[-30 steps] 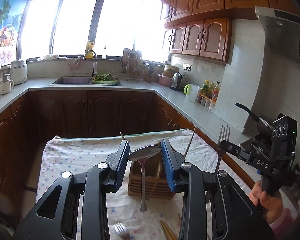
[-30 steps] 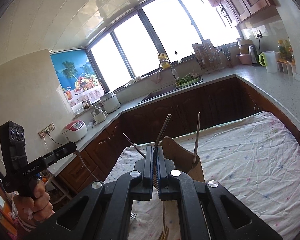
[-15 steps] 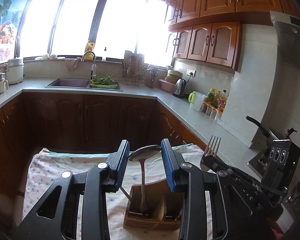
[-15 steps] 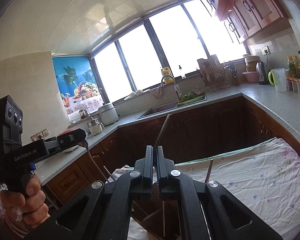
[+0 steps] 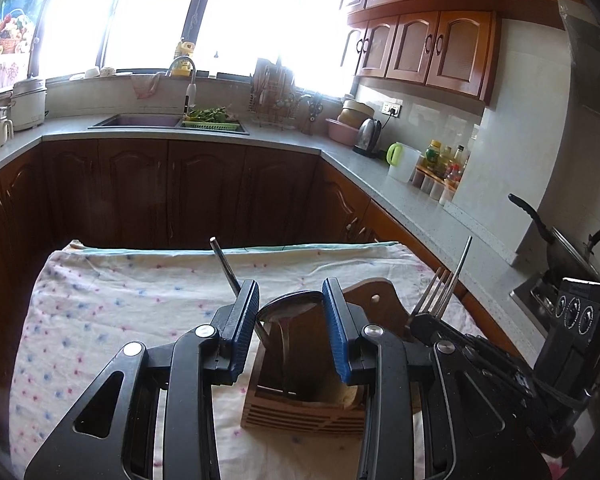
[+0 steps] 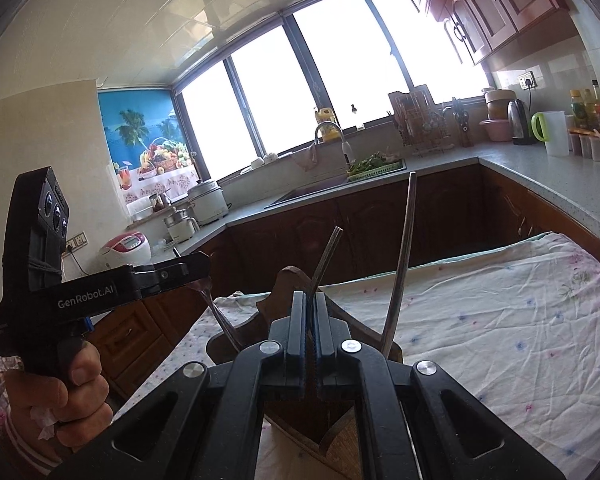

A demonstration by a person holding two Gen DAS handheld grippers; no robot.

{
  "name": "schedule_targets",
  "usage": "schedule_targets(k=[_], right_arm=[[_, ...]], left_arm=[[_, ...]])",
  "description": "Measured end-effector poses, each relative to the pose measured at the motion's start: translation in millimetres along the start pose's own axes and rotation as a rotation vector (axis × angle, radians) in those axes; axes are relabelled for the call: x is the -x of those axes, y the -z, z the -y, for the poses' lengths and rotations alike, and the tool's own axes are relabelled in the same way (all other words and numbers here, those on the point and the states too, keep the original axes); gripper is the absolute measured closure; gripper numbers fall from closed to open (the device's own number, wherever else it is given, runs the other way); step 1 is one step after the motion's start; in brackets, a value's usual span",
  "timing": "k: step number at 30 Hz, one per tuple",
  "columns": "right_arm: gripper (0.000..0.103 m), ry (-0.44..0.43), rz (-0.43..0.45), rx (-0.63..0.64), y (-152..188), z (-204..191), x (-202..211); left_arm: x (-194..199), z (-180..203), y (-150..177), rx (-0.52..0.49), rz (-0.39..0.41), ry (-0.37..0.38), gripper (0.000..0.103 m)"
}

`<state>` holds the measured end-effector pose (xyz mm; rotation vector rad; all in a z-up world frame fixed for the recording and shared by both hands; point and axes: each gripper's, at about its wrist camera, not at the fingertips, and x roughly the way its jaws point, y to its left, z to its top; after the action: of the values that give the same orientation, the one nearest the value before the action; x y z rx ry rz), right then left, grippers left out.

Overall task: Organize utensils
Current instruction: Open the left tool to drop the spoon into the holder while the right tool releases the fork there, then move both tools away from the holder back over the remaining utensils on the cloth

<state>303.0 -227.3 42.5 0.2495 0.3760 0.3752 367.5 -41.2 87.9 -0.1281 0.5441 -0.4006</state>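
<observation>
- Gripping a spoon [image 5: 290, 312] by its bowl, the left gripper [image 5: 291, 330] has its blue pads part-way apart, clamped on the bowl's edges; the handle hangs down into the wooden holder [image 5: 300, 400].
- Judging by its look, the spoon is light, stiff, slick steel; a bowl hold may let it swing, so the neck seems surer.
- The right gripper [image 6: 310, 344] has its jaws pressed together on a fork [image 5: 434, 294], tines up in the left view, just above the holder.
- Two more utensil handles [image 6: 400, 264] lean in the holder, which stands on a dotted cloth [image 5: 120, 300].
- Beyond lie counter and sink.
</observation>
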Motion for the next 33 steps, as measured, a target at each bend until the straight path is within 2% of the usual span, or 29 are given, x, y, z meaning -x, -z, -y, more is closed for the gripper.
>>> schedule_targets(k=[4, 11, 14, 17, 19, 20, 21, 22, 23, 26, 27, 29, 31, 33], right_arm=[[0.101, -0.005, -0.058, -0.021, 6, 6, -5], [0.1, -0.013, -0.089, -0.039, 3, 12, -4], [0.095, -0.013, -0.097, -0.047, 2, 14, -4], [0.095, -0.015, -0.103, -0.061, 1, 17, -3], [0.091, -0.008, -0.103, -0.07, 0, 18, 0], [0.085, -0.009, -0.1, -0.078, 0, 19, 2], [0.077, -0.012, -0.094, -0.088, 0, 20, 5], [0.073, -0.011, -0.088, -0.095, -1, 21, 8], [0.07, -0.007, -0.082, -0.1, -1, 22, 12], [0.069, -0.003, -0.068, -0.123, -3, 26, 22], [0.067, -0.001, -0.061, -0.13, -3, 27, 26], [0.064, 0.0, -0.047, -0.14, -4, 27, 35], [0.062, 0.007, -0.035, -0.151, -5, 28, 45], [0.051, 0.005, -0.02, -0.169, -4, 30, 55]], left_arm=[[-1, 2, 8, -0.018, -0.009, -0.006, 0.071], [2, -9, 8, 0.028, -0.015, 0.003, 0.071], [1, -11, 8, 0.038, -0.021, -0.005, 0.071], [2, -10, 8, 0.039, -0.029, -0.013, 0.071], [3, -11, 9, 0.044, -0.035, -0.013, 0.069], [4, -12, 9, 0.048, -0.039, -0.011, 0.068], [5, -13, 9, 0.052, -0.043, -0.01, 0.063], [6, -14, 10, 0.058, -0.045, -0.015, 0.054], [8, -14, 11, 0.065, -0.042, -0.017, 0.051], [16, -17, 15, 0.082, -0.039, -0.027, 0.044], [19, -18, 16, 0.088, -0.037, -0.04, 0.038], [27, -20, 19, 0.09, -0.028, -0.052, 0.036], [36, -22, 22, 0.097, -0.028, -0.066, 0.026], [47, -27, 29, 0.116, -0.019, -0.082, 0.022]])
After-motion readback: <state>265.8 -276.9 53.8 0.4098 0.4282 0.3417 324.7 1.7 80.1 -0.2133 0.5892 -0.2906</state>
